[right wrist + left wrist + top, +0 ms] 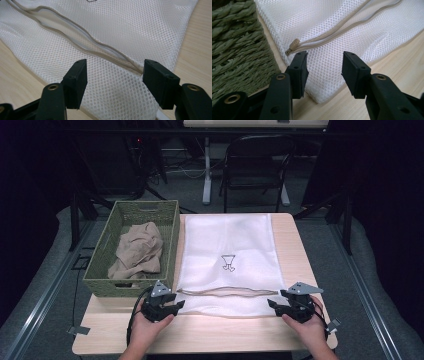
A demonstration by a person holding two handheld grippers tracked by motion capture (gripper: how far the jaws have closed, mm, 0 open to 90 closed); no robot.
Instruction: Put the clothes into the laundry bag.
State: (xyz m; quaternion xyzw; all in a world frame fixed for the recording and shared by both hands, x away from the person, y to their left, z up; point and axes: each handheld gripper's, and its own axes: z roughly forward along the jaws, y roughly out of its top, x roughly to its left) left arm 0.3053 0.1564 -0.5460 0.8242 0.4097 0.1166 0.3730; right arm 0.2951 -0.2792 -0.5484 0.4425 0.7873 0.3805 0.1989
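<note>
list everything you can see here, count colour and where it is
mesh laundry bag: one, white, flat on the middle of the table, near edge toward the person
zipper: one, beige, along the bag's near end, partly open; its pull sits at the end by the left gripper
woven basket: one, olive green, on the table's left side beside the bag
garment: one, tan, crumpled inside the basket
table: one, light wood
folding chair: one, black, on the floor beyond the table
left gripper: one, black, jaws open over the bag's near left corner
right gripper: one, black, jaws open over the bag's near right corner
hands: two, at the bottom edge, one holding each gripper
</note>
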